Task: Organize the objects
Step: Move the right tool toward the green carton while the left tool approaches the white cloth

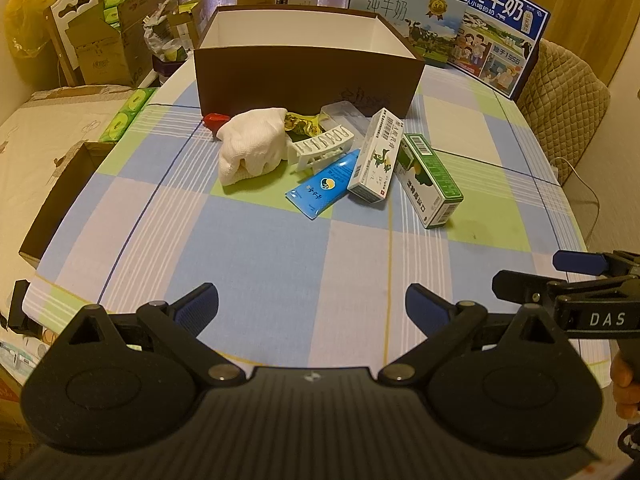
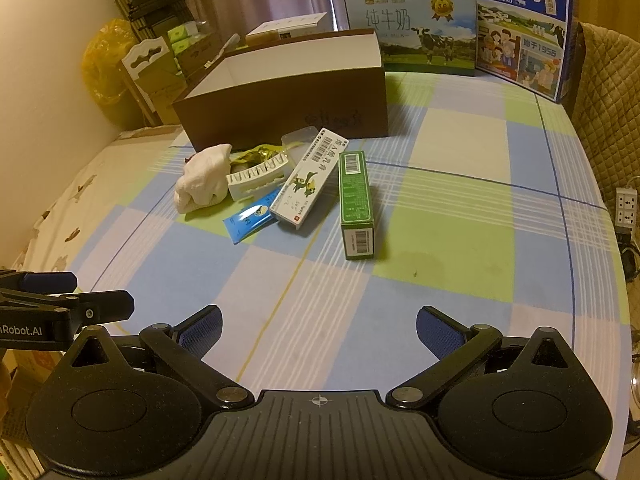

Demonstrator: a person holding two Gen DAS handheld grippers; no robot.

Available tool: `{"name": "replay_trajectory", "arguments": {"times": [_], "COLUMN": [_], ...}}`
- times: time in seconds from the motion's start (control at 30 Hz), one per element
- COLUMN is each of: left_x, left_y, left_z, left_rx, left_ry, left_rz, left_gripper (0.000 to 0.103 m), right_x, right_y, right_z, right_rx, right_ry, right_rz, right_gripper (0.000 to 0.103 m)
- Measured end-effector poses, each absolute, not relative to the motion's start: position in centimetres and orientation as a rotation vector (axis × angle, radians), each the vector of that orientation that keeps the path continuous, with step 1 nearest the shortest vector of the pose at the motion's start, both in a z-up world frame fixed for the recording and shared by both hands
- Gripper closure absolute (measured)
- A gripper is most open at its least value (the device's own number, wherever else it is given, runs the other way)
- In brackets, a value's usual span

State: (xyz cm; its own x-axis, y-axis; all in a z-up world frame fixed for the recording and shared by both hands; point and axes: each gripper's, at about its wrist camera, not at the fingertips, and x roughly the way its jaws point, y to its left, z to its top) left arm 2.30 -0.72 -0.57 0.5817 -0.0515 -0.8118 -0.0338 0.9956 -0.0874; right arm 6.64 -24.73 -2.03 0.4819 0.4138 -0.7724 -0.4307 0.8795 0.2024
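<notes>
An open brown box stands mid-table. In front of it lies a pile: a white cloth, a white plastic clip, a blue tube, a white medicine box, a green box, a yellow wrapper, a clear plastic case and a small red thing. My left gripper is open and empty, near the table's front edge. My right gripper is open and empty, beside it to the right.
Two milk cartons stand at the back of the checkered tablecloth. A brown box lid hangs off the left edge. Cardboard boxes and a bed lie left; a padded chair is right.
</notes>
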Motion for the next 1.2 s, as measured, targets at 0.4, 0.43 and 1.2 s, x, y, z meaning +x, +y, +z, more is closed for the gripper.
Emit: {"name": "replay_trajectory", "arguments": {"times": [0.4,0.43,1.2], "left_x": [2.3,2.4,3.7], "left_y": [-0.7,-0.6,0.6], "left_z": [-0.7,-0.8,-1.2], "left_rx": [-0.101,-0.103,-0.153], "left_ry": [0.953,0.954,0.973], "left_rz": [0.006,0.010,0.111], "left_gripper": [0.004,0.004,0.004], "right_x": [7.1,7.3,10.3], "right_y": [-24.8,-24.8,-24.7], "right_z": [-2.3,-2.3,-3.3], "right_rx": [-0.021,-0.022,-0.052], "right_ry": [0.943,0.943,0.925], "right_rz": [0.525,0.527,0.601], "right_gripper": [0.002,0.002,0.002]}}
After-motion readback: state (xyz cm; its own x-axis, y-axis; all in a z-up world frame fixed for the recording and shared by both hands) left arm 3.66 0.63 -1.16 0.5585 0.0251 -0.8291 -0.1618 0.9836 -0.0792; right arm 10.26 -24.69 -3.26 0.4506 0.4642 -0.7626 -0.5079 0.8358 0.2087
